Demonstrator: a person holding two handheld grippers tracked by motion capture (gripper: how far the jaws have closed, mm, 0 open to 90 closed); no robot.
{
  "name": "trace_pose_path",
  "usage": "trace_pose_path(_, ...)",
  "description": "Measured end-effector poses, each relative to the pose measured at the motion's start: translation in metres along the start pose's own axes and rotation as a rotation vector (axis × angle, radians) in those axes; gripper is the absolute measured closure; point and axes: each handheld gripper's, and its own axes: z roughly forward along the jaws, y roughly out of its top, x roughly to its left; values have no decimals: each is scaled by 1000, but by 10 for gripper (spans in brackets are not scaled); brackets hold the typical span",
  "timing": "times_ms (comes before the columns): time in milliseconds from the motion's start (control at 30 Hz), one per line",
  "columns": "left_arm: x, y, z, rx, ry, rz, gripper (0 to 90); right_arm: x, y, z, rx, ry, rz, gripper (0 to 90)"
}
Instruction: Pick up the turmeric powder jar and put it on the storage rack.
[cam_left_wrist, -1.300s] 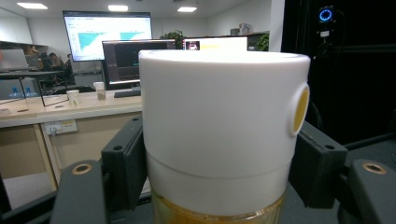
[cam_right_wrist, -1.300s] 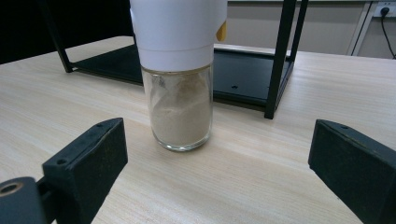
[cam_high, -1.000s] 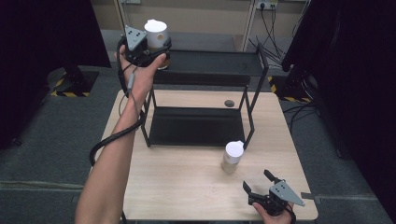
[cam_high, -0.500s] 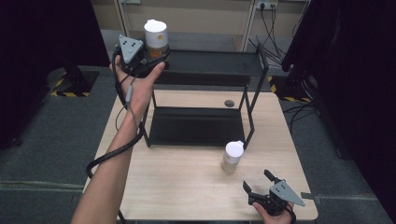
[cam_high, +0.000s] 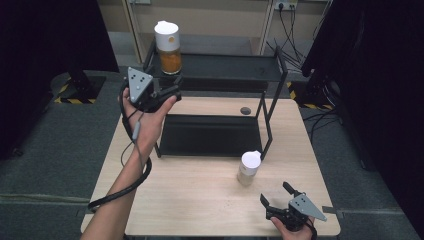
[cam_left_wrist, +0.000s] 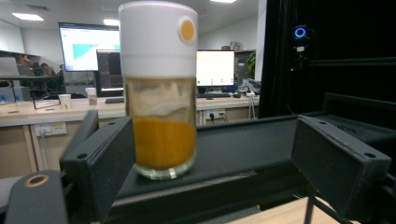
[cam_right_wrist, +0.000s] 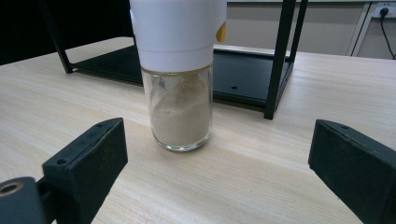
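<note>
A glass jar of orange powder with a white cap (cam_high: 168, 47) (cam_left_wrist: 159, 93) stands upright on the top shelf of the black rack (cam_high: 225, 67). My left gripper (cam_high: 172, 91) (cam_left_wrist: 219, 156) hangs below and in front of it. Its jaws have just been opening and stand wide, with nothing between them. A second jar of beige powder with a white cap (cam_high: 248, 167) (cam_right_wrist: 177, 74) stands on the wooden table. Near the table's front edge my right gripper (cam_high: 275, 193) (cam_right_wrist: 219, 158) rests open and points at the beige jar, well short of it.
The rack's lower shelf (cam_high: 210, 135) lies flat on the table (cam_high: 190, 200), and its thin black posts rise beside the beige jar. A small dark disc (cam_high: 245, 110) sits on the table behind the rack. Black curtains hang on both sides.
My left gripper has drawn back and down from the orange jar, which stays on the top shelf. My right gripper and the beige jar have not moved.
</note>
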Motion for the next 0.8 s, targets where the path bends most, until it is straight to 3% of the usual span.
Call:
trace_pose_path(233, -3, -20, -20, -12, -29, -13, 134, 0, 0, 0, 0, 0, -2, 49)
trace_pose_path(400, -8, -38, -36, -9, -55, 6, 134, 0, 0, 0, 2, 0, -3, 48)
trace_pose_path(800, -17, -82, -67, 8, -81, -5, 134, 0, 0, 0, 0, 0, -3, 49)
